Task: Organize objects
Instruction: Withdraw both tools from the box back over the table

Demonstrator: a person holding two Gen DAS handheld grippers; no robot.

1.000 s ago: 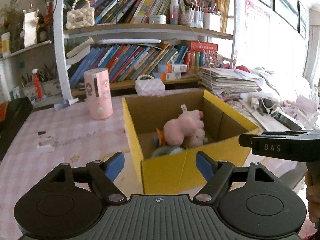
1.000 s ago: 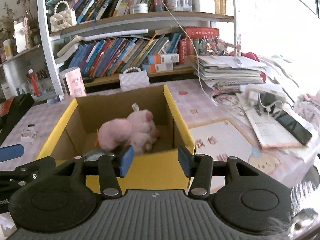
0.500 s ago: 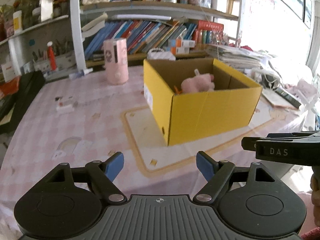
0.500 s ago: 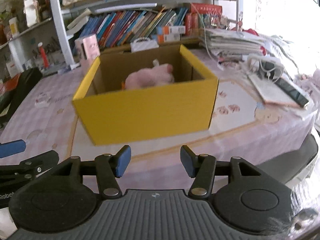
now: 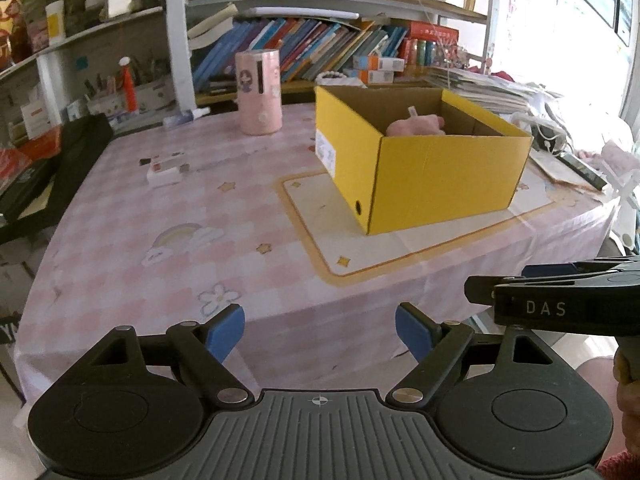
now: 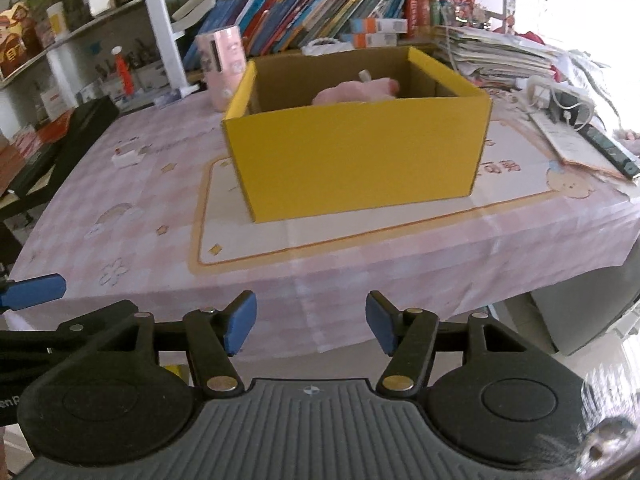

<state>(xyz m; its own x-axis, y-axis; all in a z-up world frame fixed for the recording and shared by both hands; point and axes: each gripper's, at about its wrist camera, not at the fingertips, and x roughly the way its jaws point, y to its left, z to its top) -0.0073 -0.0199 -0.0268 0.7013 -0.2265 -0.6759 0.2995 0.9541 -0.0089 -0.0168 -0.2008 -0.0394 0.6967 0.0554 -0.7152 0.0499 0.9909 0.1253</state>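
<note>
A yellow cardboard box (image 5: 444,172) (image 6: 356,160) stands open on the pink checked tablecloth (image 5: 168,216). A pink plush toy (image 5: 416,126) (image 6: 354,92) lies inside it, mostly hidden by the box wall. My left gripper (image 5: 320,330) is open and empty, held off the table's front edge. My right gripper (image 6: 307,322) is open and empty, also in front of the table edge; its side shows at the right of the left wrist view (image 5: 560,300).
A pink cylinder (image 5: 259,92) stands behind the box on the left. A small white item (image 5: 164,172) lies on the cloth at left. Bookshelves (image 5: 320,40) line the back. Papers, cables and a remote (image 6: 604,148) crowd the right end.
Both grippers have pulled back from above the box to beyond the table's front edge. The box and plush toy have stayed put.
</note>
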